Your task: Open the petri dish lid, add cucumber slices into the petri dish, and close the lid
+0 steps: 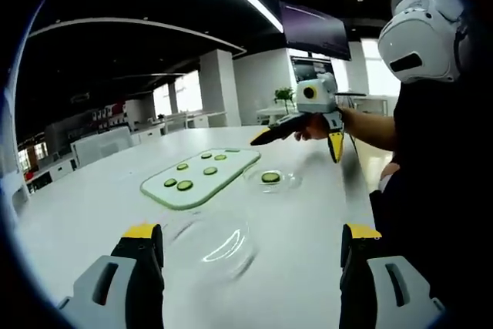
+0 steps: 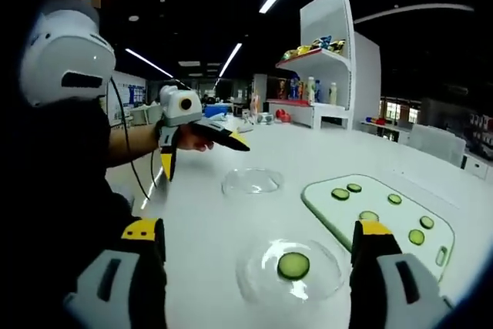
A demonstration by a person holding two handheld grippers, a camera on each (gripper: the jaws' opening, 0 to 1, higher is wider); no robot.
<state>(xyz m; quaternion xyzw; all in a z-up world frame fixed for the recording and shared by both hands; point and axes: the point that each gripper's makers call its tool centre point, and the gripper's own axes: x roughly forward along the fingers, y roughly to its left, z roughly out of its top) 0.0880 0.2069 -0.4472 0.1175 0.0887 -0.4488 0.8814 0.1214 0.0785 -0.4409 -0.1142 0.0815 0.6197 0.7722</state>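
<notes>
My left gripper (image 1: 251, 230) is open, its yellow-tipped jaws wide apart low over the white table (image 1: 92, 213). The clear petri dish lid (image 1: 216, 244) lies flat on the table between and just ahead of them. Farther on sits the petri dish (image 1: 270, 179) with one cucumber slice (image 1: 270, 178) in it. My right gripper (image 2: 259, 230) is open too, just above that dish (image 2: 254, 283) and its slice (image 2: 293, 266). The lid (image 2: 252, 181) lies beyond, under the left gripper (image 2: 202, 156). The right gripper (image 1: 296, 144) hovers open over the dish in the left gripper view.
A pale green-edged cutting board (image 1: 231, 171) with several cucumber slices lies beside the dish, also seen as the board (image 2: 331, 217). The person's torso (image 1: 431, 175) stands at the table's edge. A white shelf unit (image 2: 331, 59) with bottles stands across the room.
</notes>
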